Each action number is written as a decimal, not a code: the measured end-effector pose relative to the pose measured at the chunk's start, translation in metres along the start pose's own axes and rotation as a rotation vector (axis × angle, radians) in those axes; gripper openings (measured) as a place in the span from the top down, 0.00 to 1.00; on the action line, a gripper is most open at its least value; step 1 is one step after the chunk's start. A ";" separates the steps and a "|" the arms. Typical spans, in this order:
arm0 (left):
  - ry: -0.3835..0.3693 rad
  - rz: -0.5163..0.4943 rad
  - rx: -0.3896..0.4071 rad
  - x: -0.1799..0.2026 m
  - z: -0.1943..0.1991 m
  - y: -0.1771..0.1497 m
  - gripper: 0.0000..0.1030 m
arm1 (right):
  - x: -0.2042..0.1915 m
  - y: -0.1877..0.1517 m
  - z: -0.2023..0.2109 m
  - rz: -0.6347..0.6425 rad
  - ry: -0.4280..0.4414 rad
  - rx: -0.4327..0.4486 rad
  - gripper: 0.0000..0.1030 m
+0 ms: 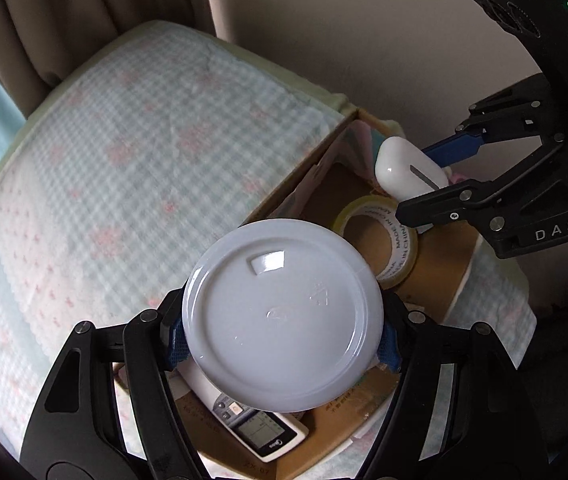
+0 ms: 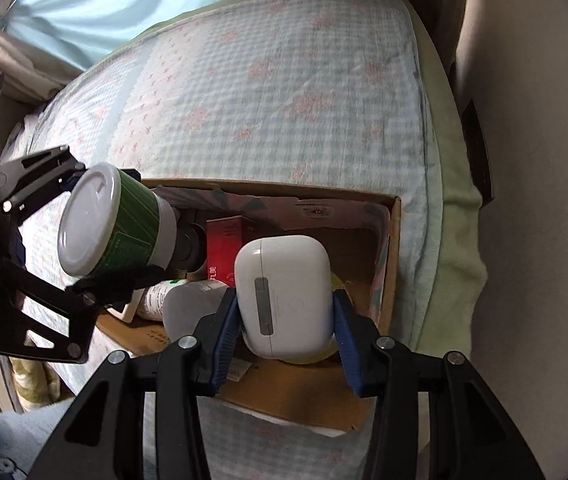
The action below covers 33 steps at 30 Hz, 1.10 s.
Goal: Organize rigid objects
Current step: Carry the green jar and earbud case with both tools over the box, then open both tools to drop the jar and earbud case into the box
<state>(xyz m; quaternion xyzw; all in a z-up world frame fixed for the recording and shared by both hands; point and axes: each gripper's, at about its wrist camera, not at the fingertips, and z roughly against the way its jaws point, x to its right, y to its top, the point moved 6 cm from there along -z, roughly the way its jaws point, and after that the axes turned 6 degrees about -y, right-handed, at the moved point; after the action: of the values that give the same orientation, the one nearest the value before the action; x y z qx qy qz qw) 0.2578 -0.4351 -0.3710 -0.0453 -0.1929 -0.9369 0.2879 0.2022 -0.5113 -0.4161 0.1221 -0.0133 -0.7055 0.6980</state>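
Observation:
My left gripper (image 1: 282,342) is shut on a green-labelled jar (image 2: 124,220) and points steeply down; its white lid (image 1: 282,312) faces the left wrist camera. The jar hangs over the near left part of an open cardboard box (image 2: 395,248) that rests on a checked quilt (image 1: 132,152). In my right gripper (image 2: 286,332), blue pads (image 2: 224,332) are shut on a white earbud case (image 2: 284,300), held above the box's right half. The left wrist view shows that case (image 1: 408,170) above a roll of yellow tape (image 1: 380,236) in the box.
Inside the box lie a white remote control (image 1: 260,428), a red carton (image 2: 224,248), a white bottle (image 2: 188,304) and a dark round object (image 2: 190,248). The quilt covers a bed with a pale green edge (image 2: 456,216). Brown curtains (image 1: 64,20) and a wall (image 1: 364,40) stand behind.

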 end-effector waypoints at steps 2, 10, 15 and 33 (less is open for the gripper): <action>0.000 0.038 -0.018 -0.009 -0.010 -0.004 0.34 | 0.011 0.000 -0.012 -0.126 0.051 -0.003 0.59; 0.010 0.085 -0.057 -0.018 -0.034 -0.007 0.34 | 0.030 -0.007 -0.033 -0.529 0.137 0.036 0.59; 0.040 0.027 -0.086 -0.007 -0.042 -0.003 0.34 | 0.031 0.000 -0.040 -0.596 0.087 0.028 0.59; -0.013 0.101 -0.016 -0.004 0.007 -0.022 0.00 | 0.020 -0.010 -0.018 -0.508 -0.053 0.119 0.00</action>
<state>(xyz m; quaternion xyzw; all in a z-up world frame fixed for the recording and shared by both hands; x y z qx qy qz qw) 0.2487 -0.4140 -0.3723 -0.0635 -0.1848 -0.9224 0.3332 0.1957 -0.5276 -0.4385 0.1437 -0.0420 -0.8591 0.4895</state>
